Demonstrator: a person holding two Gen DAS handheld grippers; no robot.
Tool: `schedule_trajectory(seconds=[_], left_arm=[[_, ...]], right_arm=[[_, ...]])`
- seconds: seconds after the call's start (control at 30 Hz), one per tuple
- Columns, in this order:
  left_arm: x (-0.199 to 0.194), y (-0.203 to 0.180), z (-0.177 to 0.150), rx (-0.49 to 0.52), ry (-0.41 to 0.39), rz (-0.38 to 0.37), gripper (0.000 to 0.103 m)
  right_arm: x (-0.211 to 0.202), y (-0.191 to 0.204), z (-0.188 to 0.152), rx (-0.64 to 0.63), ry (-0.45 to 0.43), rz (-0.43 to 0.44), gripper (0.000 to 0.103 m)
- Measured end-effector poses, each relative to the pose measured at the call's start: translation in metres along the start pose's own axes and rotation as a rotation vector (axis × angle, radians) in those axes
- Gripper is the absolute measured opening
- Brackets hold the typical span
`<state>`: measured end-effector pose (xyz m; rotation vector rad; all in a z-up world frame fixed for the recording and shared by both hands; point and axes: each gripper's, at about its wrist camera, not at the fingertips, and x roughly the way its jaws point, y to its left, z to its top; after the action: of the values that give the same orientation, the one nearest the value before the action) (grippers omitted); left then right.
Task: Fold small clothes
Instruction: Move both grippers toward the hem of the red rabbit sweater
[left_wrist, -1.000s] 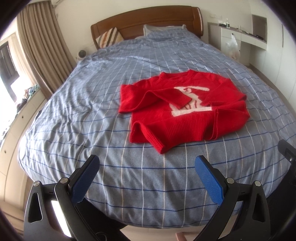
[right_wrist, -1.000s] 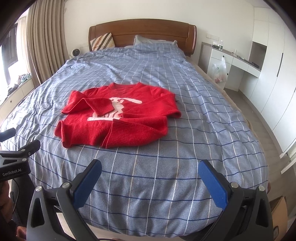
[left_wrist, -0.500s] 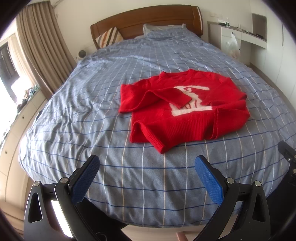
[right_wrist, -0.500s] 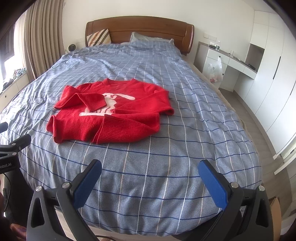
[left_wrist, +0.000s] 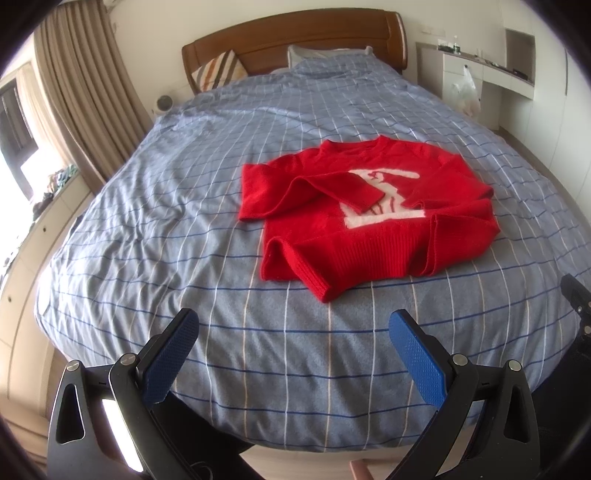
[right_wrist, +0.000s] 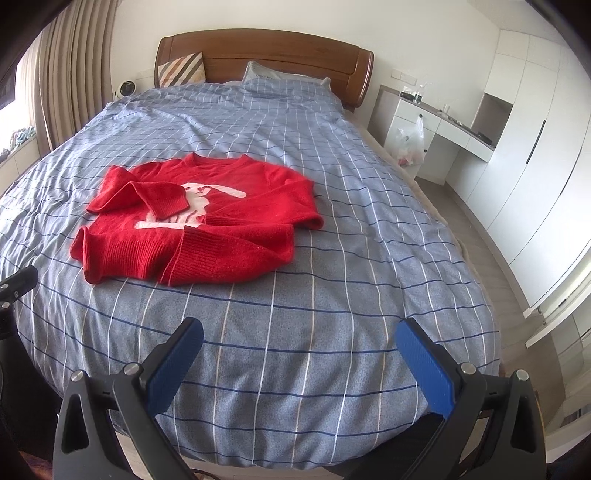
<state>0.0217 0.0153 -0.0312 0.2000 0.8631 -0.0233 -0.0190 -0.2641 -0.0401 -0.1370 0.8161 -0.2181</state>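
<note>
Blue-padded and spread wide, the left tongs (left_wrist: 293, 332) hang over the foot of the bed (left_wrist: 155, 229) holding nothing, and the right tongs (right_wrist: 301, 341) are just as wide and just as bare over the same near edge. Past both pairs, well apart from the pads, a red sweater (left_wrist: 373, 218) lies flat on the blue checked quilt (right_wrist: 369, 206) around the middle of the bed. From the left tongs it sits ahead and a little to the right; from the right tongs it sits ahead and to the left. Its hem faces the tongs and its collar points toward the headboard (right_wrist: 280, 55). Both sleeves are folded in across the chest, partly covering a white figure on the front. One near hem corner is turned up. Farther on, a striped cushion (right_wrist: 183, 70) and a pillow (right_wrist: 284, 79) lean by the headboard. Beige curtains (left_wrist: 88, 92) hang on the left, and white cabinets (right_wrist: 517, 155) with a plastic bag (right_wrist: 408, 144) stand on the right.
</note>
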Motion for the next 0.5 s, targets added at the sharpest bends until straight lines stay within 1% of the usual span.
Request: schedule_trajectory(seconds=[0.5], left_arm=[[0.0094, -0.0001, -0.0074, -0.001, 0.031, -0.004, 0.103]], right_arm=[[0.0039, -0.0057, -0.0024, -0.005, 0.015, -0.058, 0.103]])
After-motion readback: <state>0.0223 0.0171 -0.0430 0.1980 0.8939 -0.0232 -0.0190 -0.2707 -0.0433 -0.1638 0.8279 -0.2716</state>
